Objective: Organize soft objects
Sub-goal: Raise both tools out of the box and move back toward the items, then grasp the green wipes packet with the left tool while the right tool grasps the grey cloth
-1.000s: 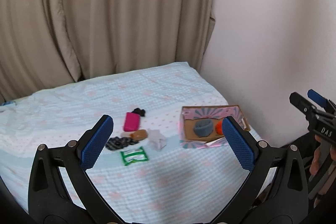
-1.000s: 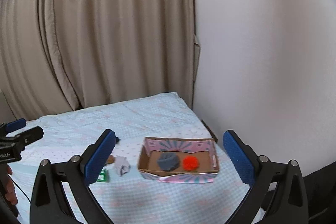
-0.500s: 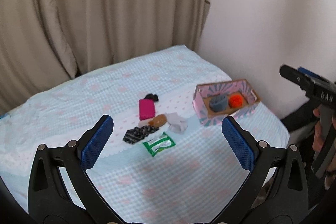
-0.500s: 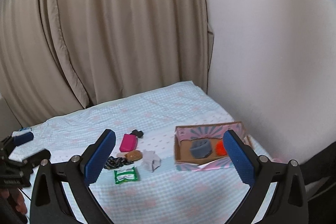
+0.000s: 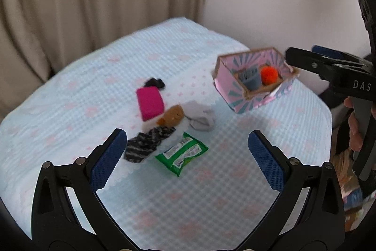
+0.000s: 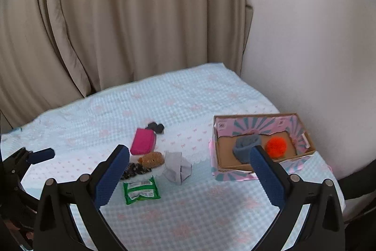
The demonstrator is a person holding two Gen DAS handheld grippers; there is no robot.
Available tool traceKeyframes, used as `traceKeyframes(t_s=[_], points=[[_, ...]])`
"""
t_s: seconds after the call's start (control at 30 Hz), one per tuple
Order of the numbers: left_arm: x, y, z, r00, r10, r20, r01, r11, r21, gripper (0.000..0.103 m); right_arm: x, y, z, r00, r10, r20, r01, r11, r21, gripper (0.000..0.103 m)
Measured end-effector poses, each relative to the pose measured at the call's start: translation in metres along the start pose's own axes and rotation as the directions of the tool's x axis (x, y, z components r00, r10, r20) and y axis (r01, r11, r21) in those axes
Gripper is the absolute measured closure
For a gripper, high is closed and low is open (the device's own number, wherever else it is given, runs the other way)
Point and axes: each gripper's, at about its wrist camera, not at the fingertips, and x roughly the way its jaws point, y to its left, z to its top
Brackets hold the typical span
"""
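On the blue checked cloth lie a pink pouch, a small black item, a brown plush piece, a grey cloth, a dark patterned fabric and a green packet. A pink cardboard box at the right holds a grey knit item and an orange pom-pom. My left gripper is open and empty above the near cloth. My right gripper is open and empty, and the box and the pink pouch lie beyond it.
Beige curtains hang behind the table and a white wall stands at the right. The table's right edge drops off by the box. The right gripper's body shows at the right of the left wrist view.
Both grippers have moved closer to the table and tilted downward; the objects now look larger and nearer. Both stay open and empty. Nothing on the cloth has moved.
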Motion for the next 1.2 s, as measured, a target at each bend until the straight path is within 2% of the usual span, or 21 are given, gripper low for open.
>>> traceKeyframes(t_s=[0.17, 0.3, 0.47, 0.57, 0.63, 0.77, 0.87, 0.93, 0.97, 1.0, 1.03, 1.1, 1.2], points=[[0.076, 0.004, -0.018, 0.997, -0.053, -0.063, 0.058, 0.996, 0.065, 0.000, 0.068, 0.010, -0.025, 0.997, 0.023, -0.074, -0.024, 1.000, -0.008, 0.001], [0.129, 0.007, -0.039, 0.988, -0.078, -0.136, 0.090, 0.992, 0.084, 0.000, 0.133, 0.014, -0.053, 0.985, 0.050, -0.168, -0.051, 0.999, 0.001, 0.001], [0.178, 0.006, -0.062, 0.982, -0.067, -0.178, 0.094, 0.985, 0.146, 0.002, 0.196, 0.020, -0.081, 0.972, 0.056, -0.229, -0.064, 0.998, -0.028, 0.002], [0.205, 0.008, -0.070, 0.977, -0.061, -0.206, 0.096, 0.982, 0.163, 0.007, 0.230, 0.022, -0.093, 0.965, 0.060, -0.254, -0.079, 0.995, -0.066, 0.004], [0.220, 0.010, -0.076, 0.969, -0.064, -0.239, 0.103, 0.983, 0.154, 0.016, 0.248, 0.023, -0.097, 0.957, 0.072, -0.283, -0.097, 0.992, -0.078, 0.005], [0.233, 0.012, -0.081, 0.965, -0.067, -0.254, 0.111, 0.980, 0.164, 0.017, 0.279, 0.025, -0.111, 0.938, 0.079, -0.338, -0.122, 0.987, -0.108, 0.019], [0.243, 0.012, -0.084, 0.953, -0.066, -0.297, 0.122, 0.977, 0.177, 0.021, 0.290, 0.028, -0.115, 0.933, 0.075, -0.352, -0.123, 0.986, -0.114, 0.026], [0.244, 0.012, -0.085, 0.952, -0.060, -0.299, 0.121, 0.974, 0.192, 0.025, 0.296, 0.027, -0.116, 0.928, 0.077, -0.363, -0.124, 0.986, -0.108, 0.029], [0.244, 0.013, -0.084, 0.953, -0.059, -0.299, 0.122, 0.973, 0.196, 0.028, 0.296, 0.027, -0.115, 0.930, 0.079, -0.358, -0.124, 0.987, -0.103, 0.030], [0.244, 0.013, -0.082, 0.952, -0.056, -0.300, 0.120, 0.973, 0.198, 0.038, 0.296, 0.027, -0.114, 0.931, 0.079, -0.357, -0.124, 0.987, -0.105, 0.035], [0.244, 0.014, -0.081, 0.952, -0.058, -0.302, 0.121, 0.973, 0.196, 0.043, 0.297, 0.027, -0.114, 0.930, 0.078, -0.359, -0.124, 0.986, -0.108, 0.038], [0.244, 0.016, -0.078, 0.949, -0.064, -0.308, 0.125, 0.976, 0.181, 0.050, 0.298, 0.028, -0.112, 0.930, 0.077, -0.360, -0.126, 0.985, -0.115, 0.050], [0.242, 0.018, -0.074, 0.948, -0.071, -0.309, 0.126, 0.979, 0.162, 0.057, 0.297, 0.025, -0.109, 0.930, 0.066, -0.362, -0.118, 0.985, -0.123, 0.072]])
